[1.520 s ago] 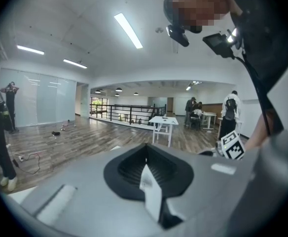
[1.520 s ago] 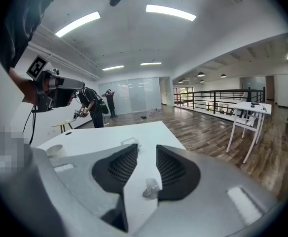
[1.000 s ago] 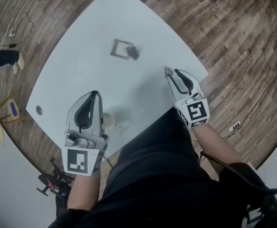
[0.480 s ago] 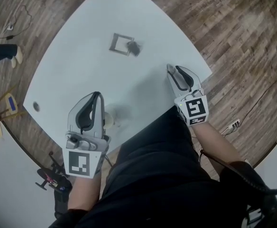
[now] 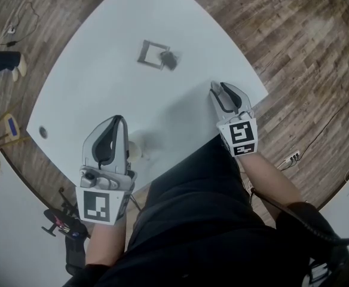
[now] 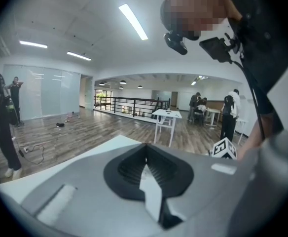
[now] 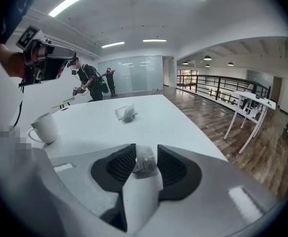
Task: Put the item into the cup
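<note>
Standing upright on table (image 7: 149, 125), cup (image 7: 44, 127); contents unclear.

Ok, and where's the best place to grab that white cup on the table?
Probably the handle. The cup stands upright by the near edge of the table, and its loop sticks out on the person's side. Coming in level from that side, the loop can be pinched across its thin flanks. The round wall looks wide for a side grip.
</note>
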